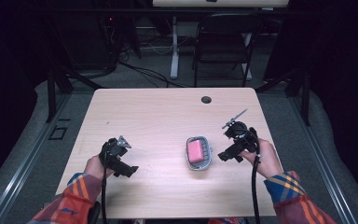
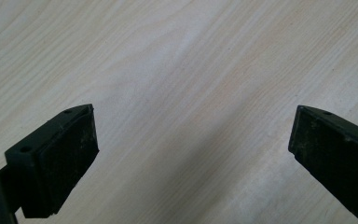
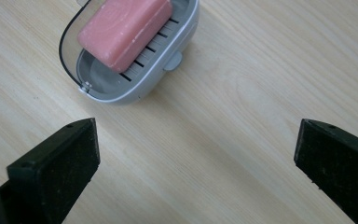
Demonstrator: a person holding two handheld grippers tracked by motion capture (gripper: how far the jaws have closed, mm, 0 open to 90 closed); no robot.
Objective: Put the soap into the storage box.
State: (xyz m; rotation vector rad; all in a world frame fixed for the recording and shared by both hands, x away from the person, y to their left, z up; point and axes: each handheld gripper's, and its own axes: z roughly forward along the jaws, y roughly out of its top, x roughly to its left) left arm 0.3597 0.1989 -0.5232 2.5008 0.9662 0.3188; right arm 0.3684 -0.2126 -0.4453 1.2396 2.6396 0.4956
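Two grippers spread wide, both empty

Left gripper (image 2: 193, 140) jaws wide apart over bare table (image 1: 158, 116), holding nothing. Right gripper (image 3: 196, 154) likewise wide, empty, just beside soap dish (image 3: 168, 60). Pink soap bar (image 3: 123, 30) lies in grey dish, right of centre in high view.

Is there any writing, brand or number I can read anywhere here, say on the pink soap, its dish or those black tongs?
None can be read.
Pink soap: a faint pressed mark, too blurred to read.
Grey soap dish: no text.
Left tongs and right tongs: no text on the open jaws.
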